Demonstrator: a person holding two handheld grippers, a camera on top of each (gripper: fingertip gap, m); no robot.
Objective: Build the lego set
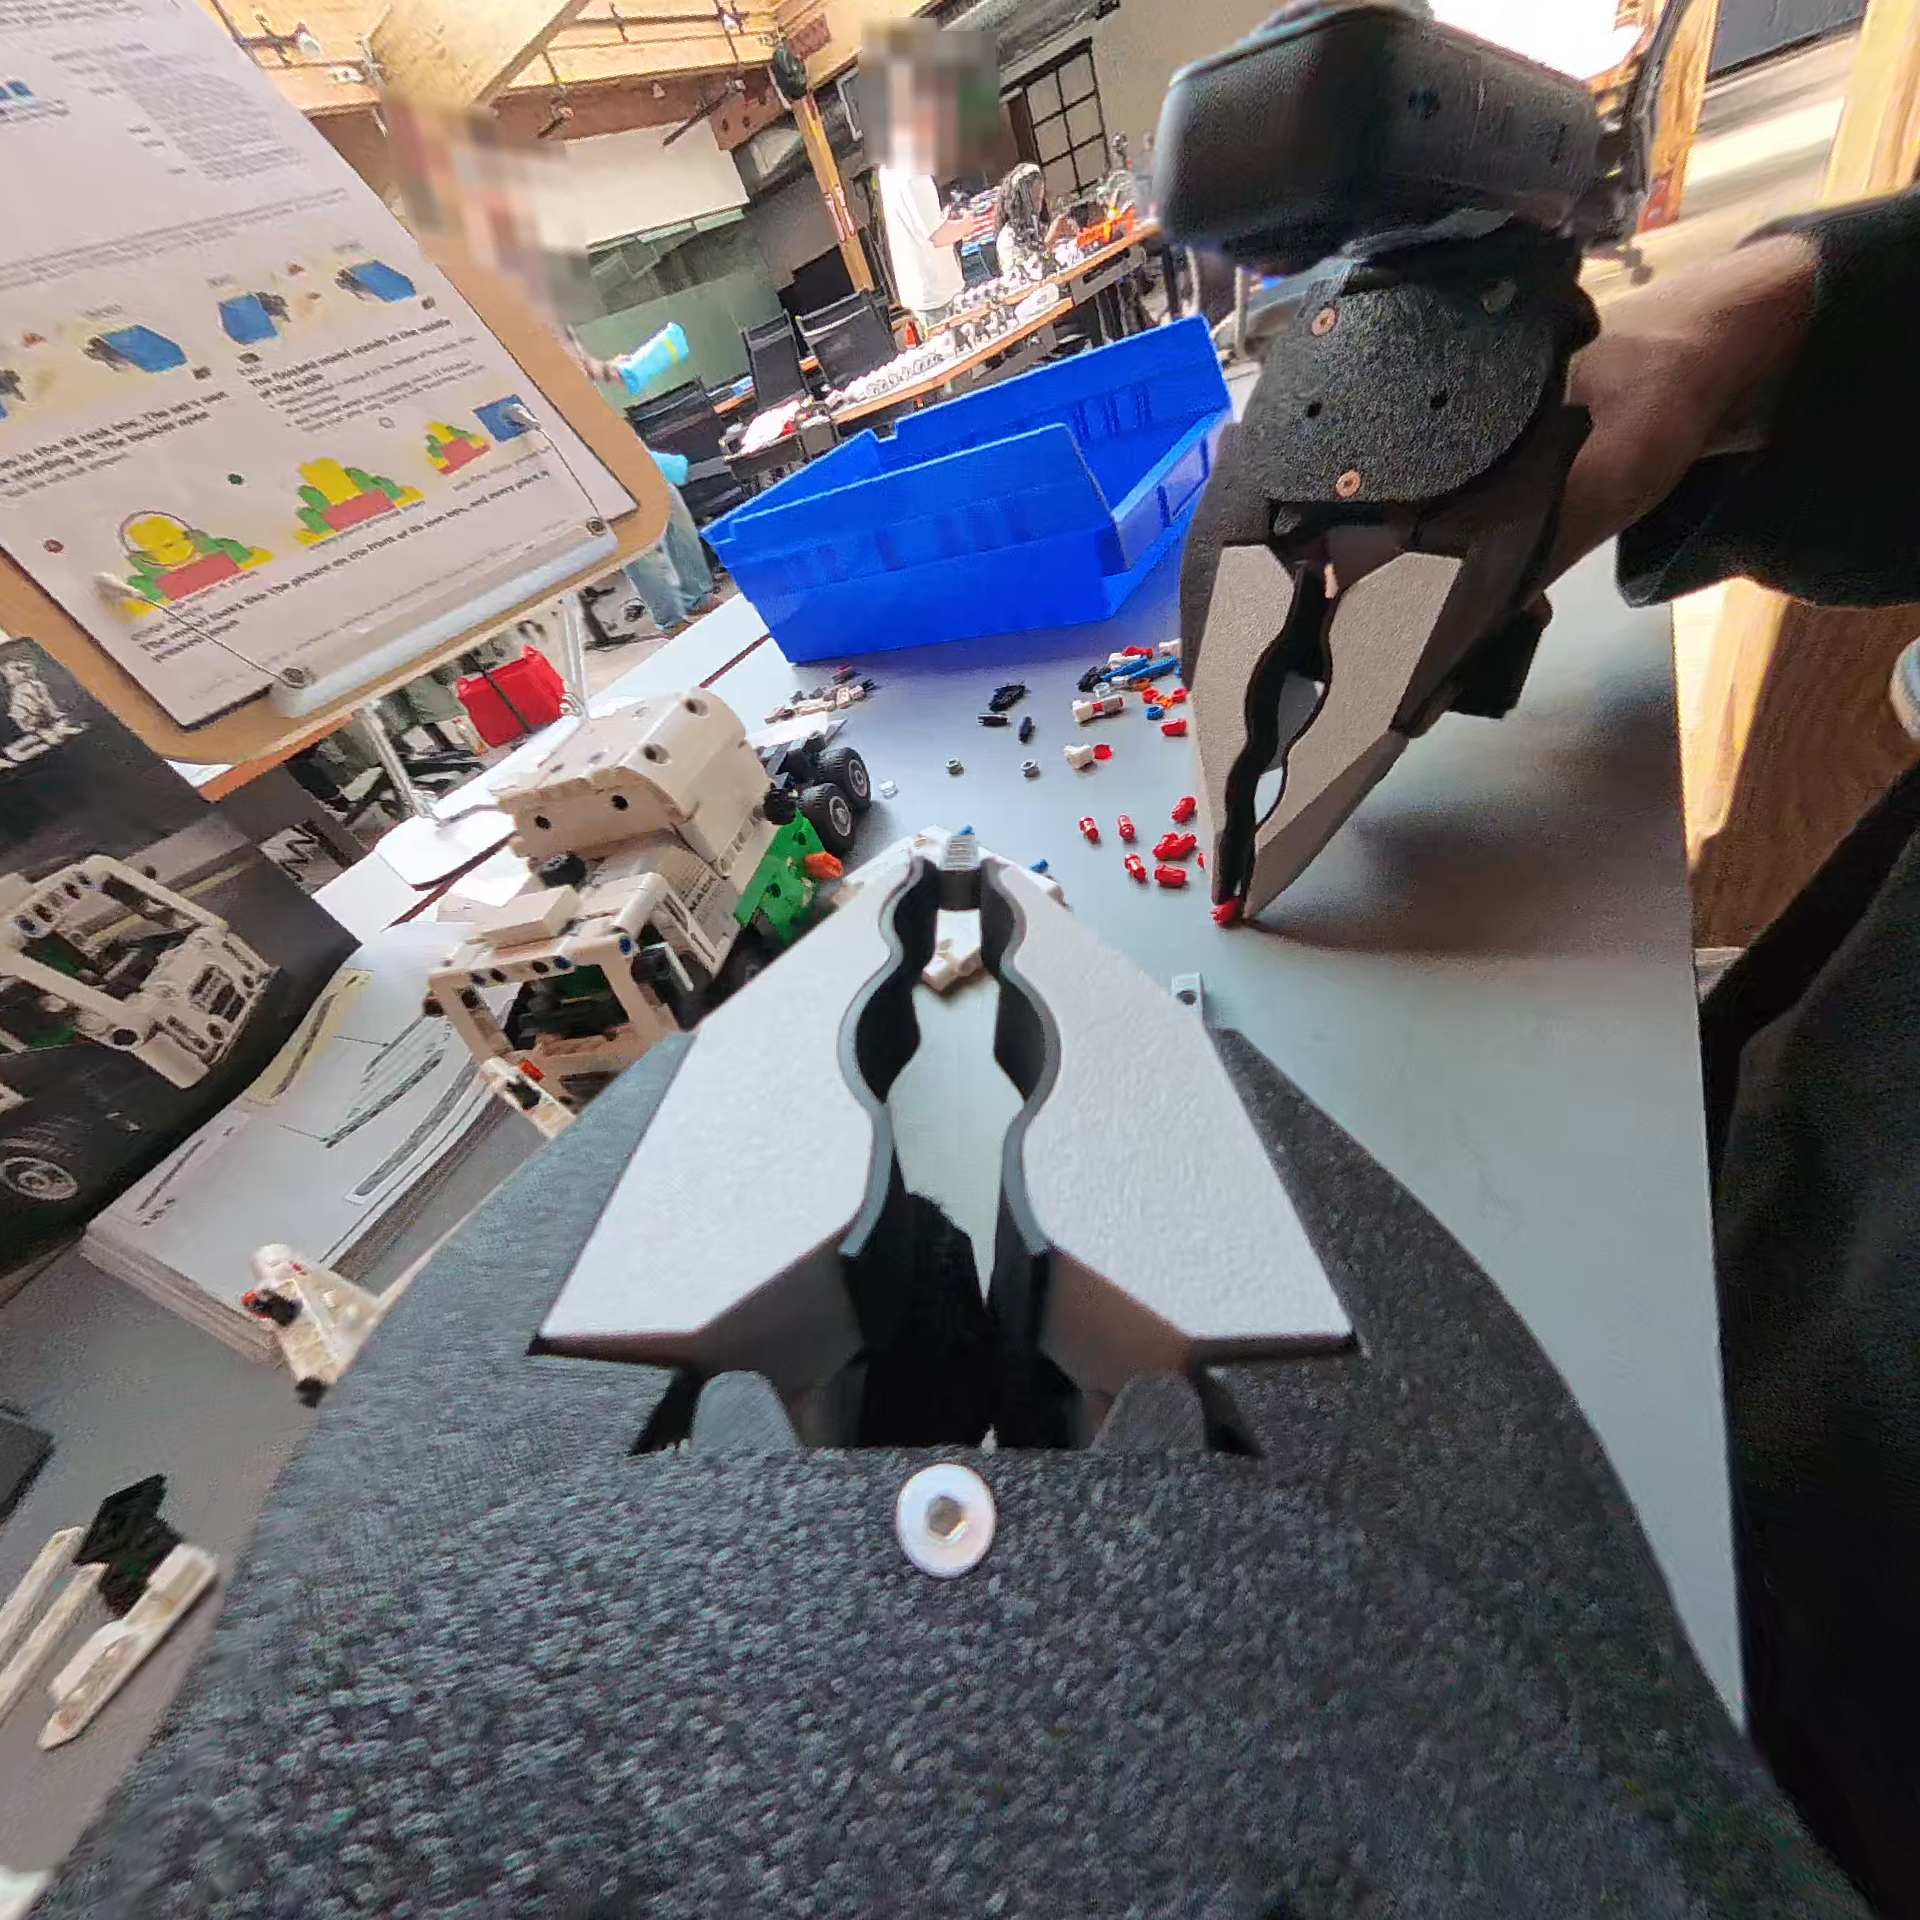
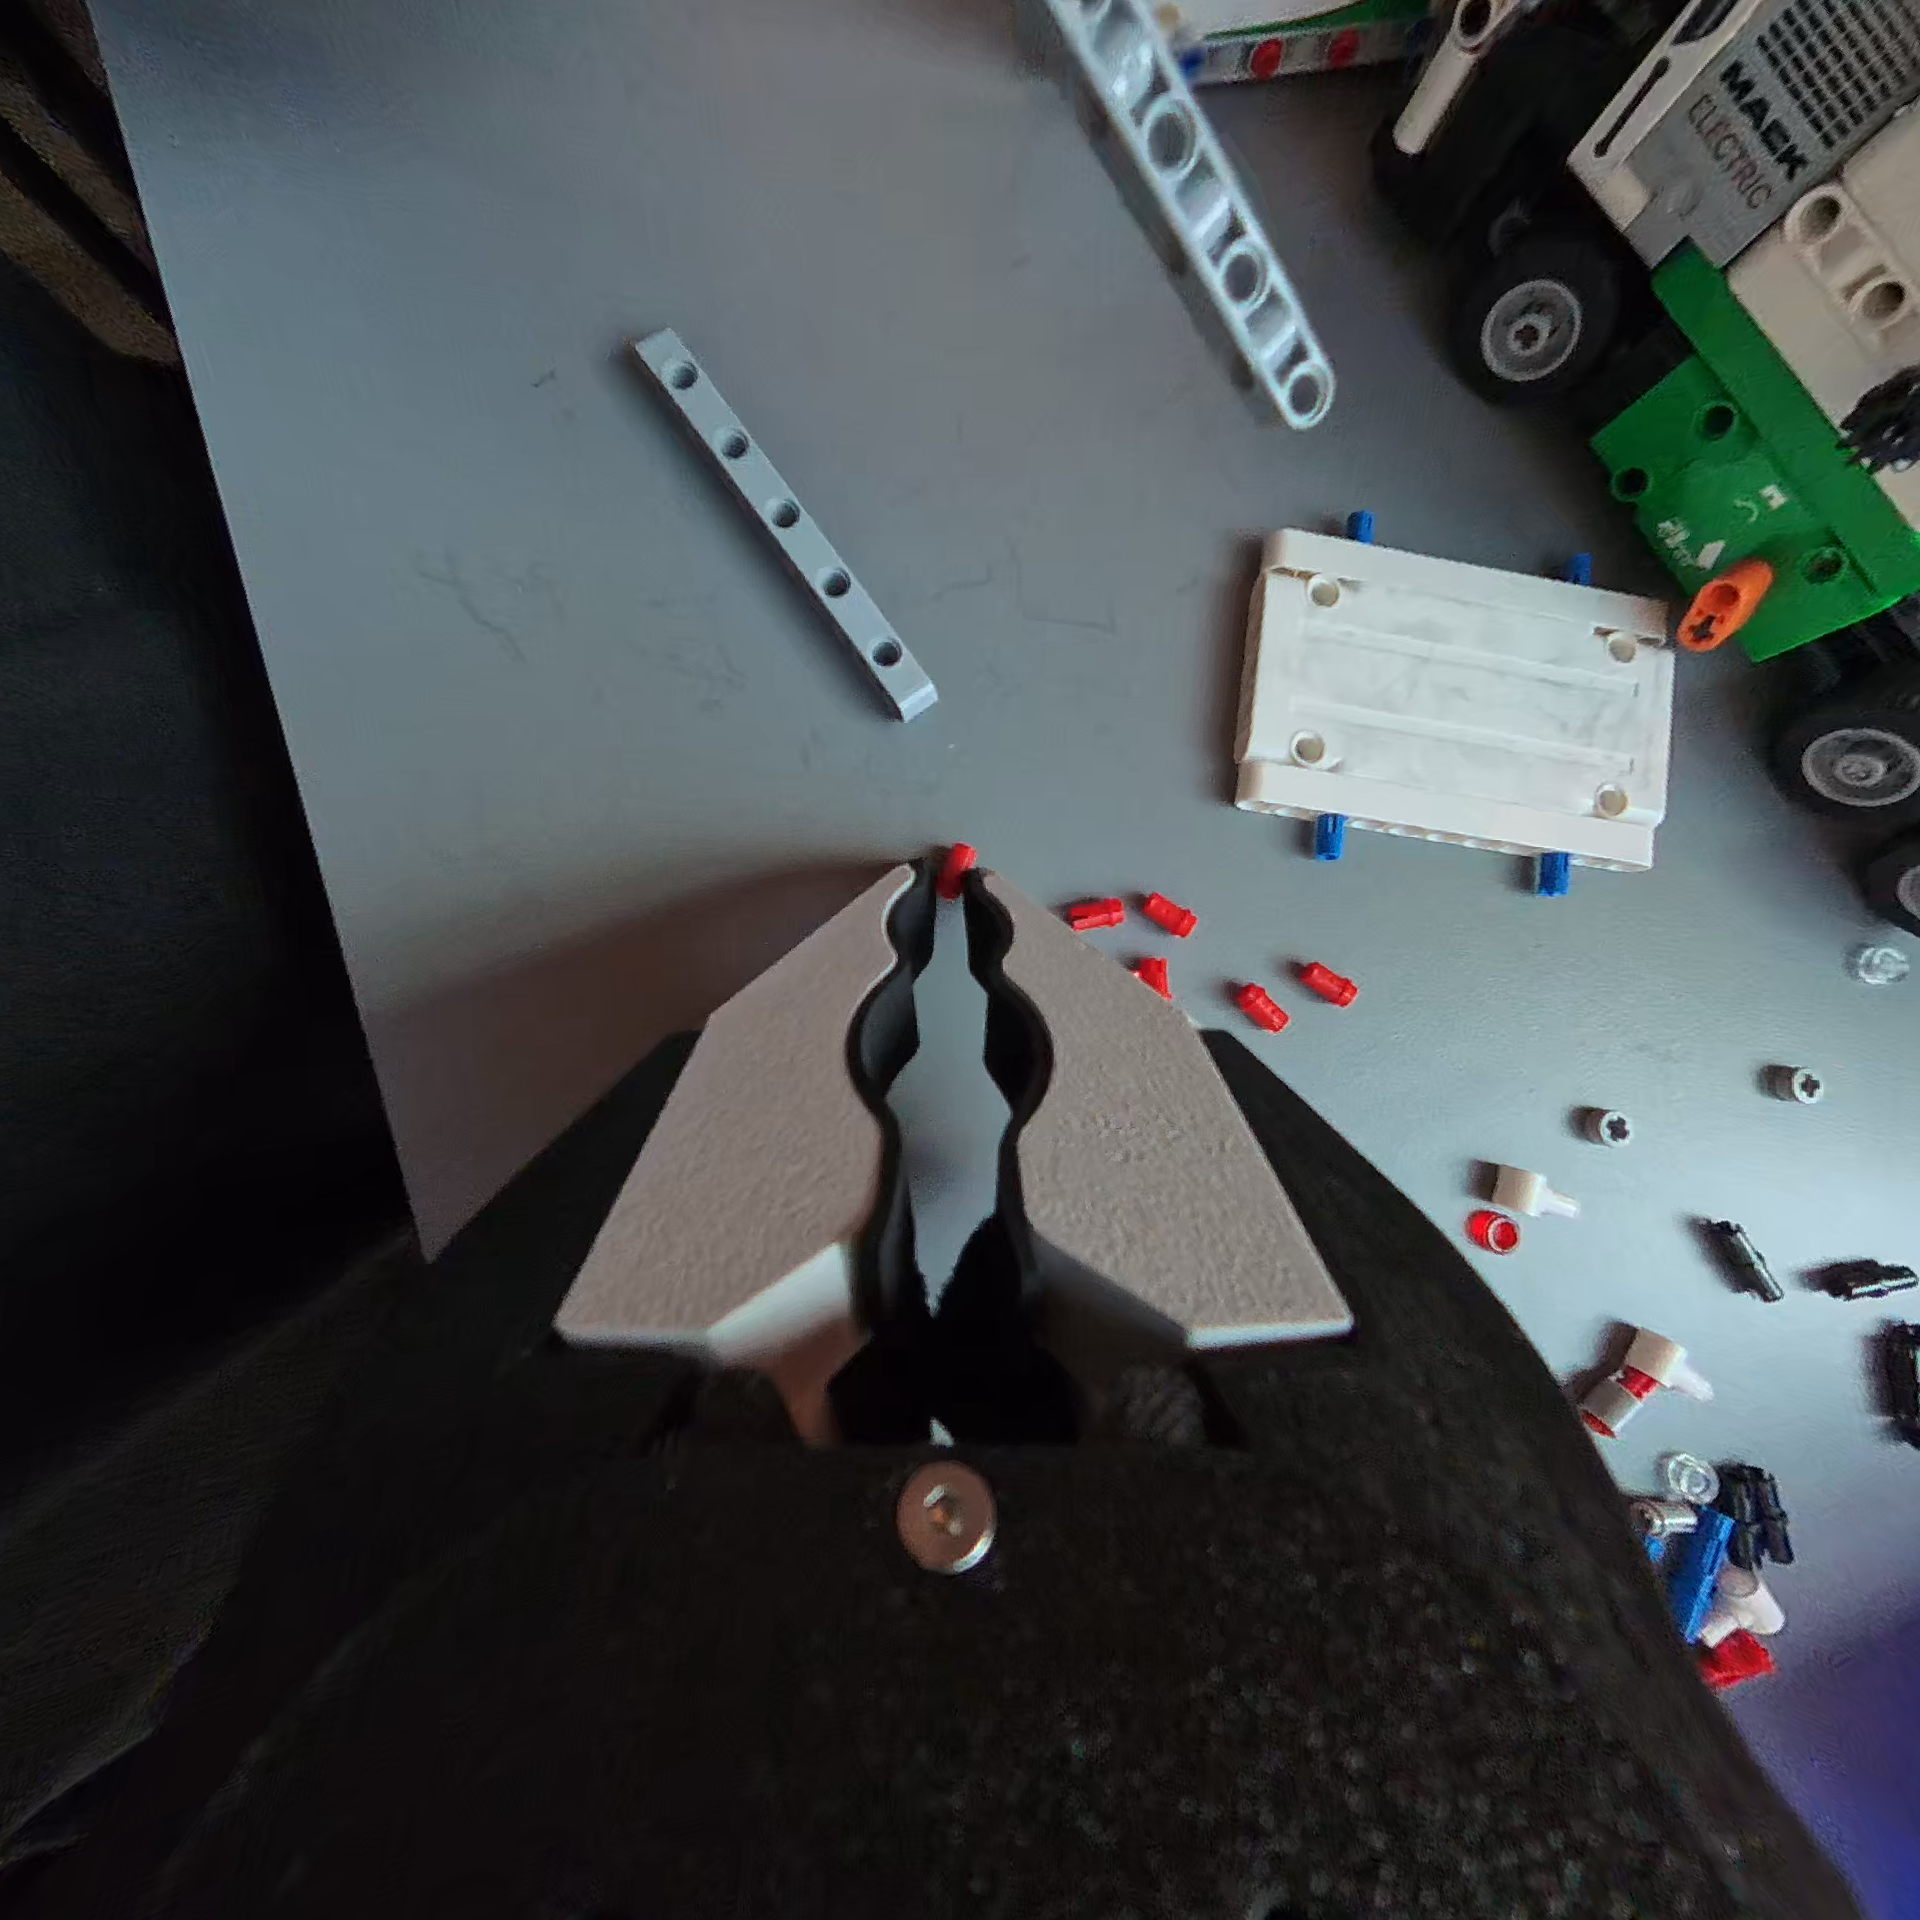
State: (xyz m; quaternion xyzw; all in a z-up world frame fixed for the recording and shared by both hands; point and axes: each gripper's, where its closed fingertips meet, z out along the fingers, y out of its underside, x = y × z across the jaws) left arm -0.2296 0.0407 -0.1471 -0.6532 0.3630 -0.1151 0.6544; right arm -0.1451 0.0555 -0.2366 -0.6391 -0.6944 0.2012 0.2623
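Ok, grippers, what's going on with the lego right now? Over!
Right gripper shut on a red pin at the table. Left gripper hovers by the white panel, grip unclear. Loose red pins close beside. Nothing blocking.

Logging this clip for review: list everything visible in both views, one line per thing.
Truck model: one, white and green, table's left.
White panel: one, blue pins at its edges, beside the truck.
Grey flat beam: one, lying alone on the table.
Light grey holed beam: one, near the truck.
Loose red pins: about five, beside the right tool.
Mixed small parts: several, black, white, blue, far right.
Blue bin: one, table's far end.
Instruction sheet on clipboard: one, upper left.
Left tool: closed on a small grey part.
Right tool: closed on a red pin.
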